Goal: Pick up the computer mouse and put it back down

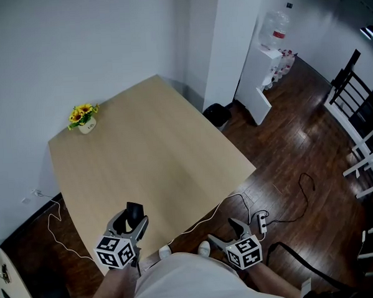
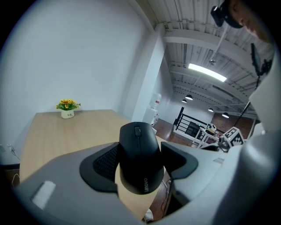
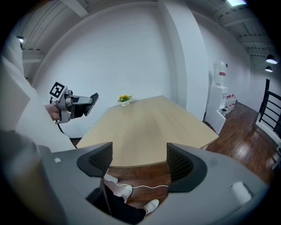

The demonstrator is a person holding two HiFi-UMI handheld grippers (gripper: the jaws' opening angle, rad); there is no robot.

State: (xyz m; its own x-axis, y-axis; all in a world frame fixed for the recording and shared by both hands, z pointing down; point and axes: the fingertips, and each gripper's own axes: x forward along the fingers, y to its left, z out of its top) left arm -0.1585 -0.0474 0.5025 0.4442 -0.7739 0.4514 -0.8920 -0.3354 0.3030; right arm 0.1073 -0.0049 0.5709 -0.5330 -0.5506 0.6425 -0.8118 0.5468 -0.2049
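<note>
My left tongs (image 1: pixel 134 220), at 7 o'clock, pinch the mouse (image 2: pixel 139 154) by its sides; it looks lifted clear above the worktop's (image 1: pixel 155 147) near edge. My right tongs (image 3: pixel 138 160), at 5 o'clock, stand spread and empty over the floor. To set it down well, I'd carry it inward toward the flowers (image 1: pixel 84 118) at 11, level it, lower until its base rests, then release.

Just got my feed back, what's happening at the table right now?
A person works two handheld grippers. The left gripper has its fingers closed on the black computer mouse, held up off the wooden table near its front edge. The right gripper is open and empty, off the table's edge over the floor. A small flower pot sits at the far corner.
</note>
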